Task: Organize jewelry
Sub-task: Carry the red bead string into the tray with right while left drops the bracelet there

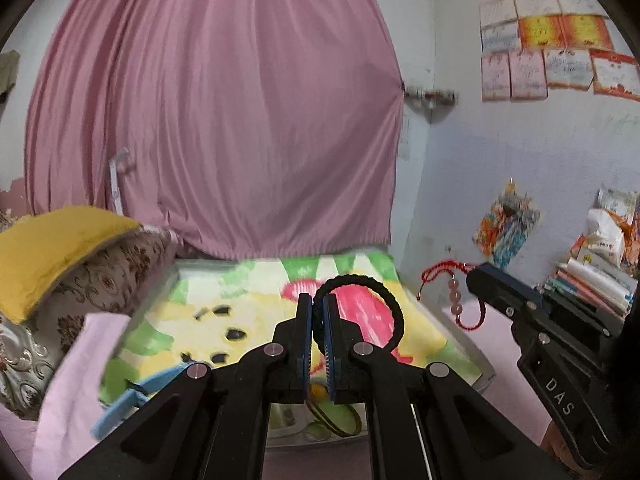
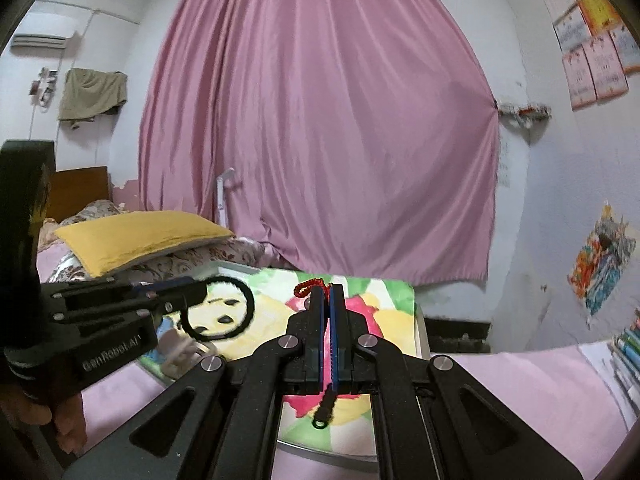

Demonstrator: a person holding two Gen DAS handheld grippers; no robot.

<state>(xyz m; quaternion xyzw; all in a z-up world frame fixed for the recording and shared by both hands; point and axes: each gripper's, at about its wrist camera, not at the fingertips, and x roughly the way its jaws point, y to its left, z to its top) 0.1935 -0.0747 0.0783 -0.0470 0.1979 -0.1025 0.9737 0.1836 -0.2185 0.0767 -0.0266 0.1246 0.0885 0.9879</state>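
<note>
Black braided bracelet (image 1: 374, 300) was pinched in the closed left gripper (image 1: 318, 320); the right gripper (image 2: 330, 312) was closed on a red cord bracelet (image 1: 452, 292) with pink beads — both held above the colourful tray (image 1: 460, 364). Nothing looked sorted yet — placing remained.

a pink-sheeted bed (image 2: 520, 380) carries a colourful mat (image 1: 248, 312) and yellow pillow (image 1: 52, 248).

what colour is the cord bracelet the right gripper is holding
Red, with pale pink beads hanging from it; the red cord bracelet shows best in the left wrist view.
</note>
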